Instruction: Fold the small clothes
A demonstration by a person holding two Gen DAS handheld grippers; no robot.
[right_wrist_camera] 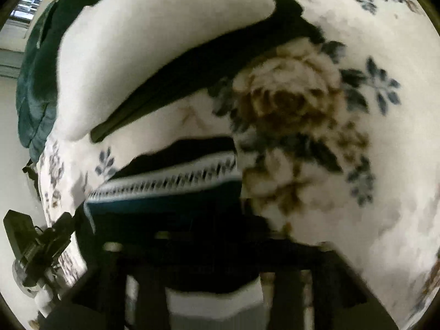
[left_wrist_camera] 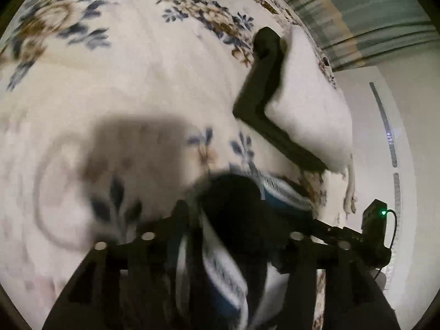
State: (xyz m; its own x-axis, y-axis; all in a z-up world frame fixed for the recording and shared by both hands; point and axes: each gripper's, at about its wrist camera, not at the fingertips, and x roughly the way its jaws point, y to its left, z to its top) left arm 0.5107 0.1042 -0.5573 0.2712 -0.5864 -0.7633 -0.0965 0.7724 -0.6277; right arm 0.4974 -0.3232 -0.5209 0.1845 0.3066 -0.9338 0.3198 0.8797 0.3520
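A small dark garment with a teal stripe and a white patterned band (left_wrist_camera: pixel 283 189) hangs bunched over the floral blanket (left_wrist_camera: pixel 137 68). In the left wrist view, my left gripper (left_wrist_camera: pixel 233 220) is shut on its dark folds, and loose cloth trails down between the fingers. The right wrist view shows the same garment (right_wrist_camera: pixel 165 181) spread sideways with its band on top. There, my right gripper (right_wrist_camera: pixel 198 236) is shut on the black part, which hides the fingertips. Both views are blurred.
A white folded cloth (left_wrist_camera: pixel 310 104) lies on a black folded one (left_wrist_camera: pixel 261 82) near the bed's edge, seen again as white cloth (right_wrist_camera: pixel 151 55) over black cloth (right_wrist_camera: pixel 206 68). A dark green quilt (right_wrist_camera: pixel 35 82) lies beyond them. A pale wall (left_wrist_camera: pixel 398 110) borders the bed.
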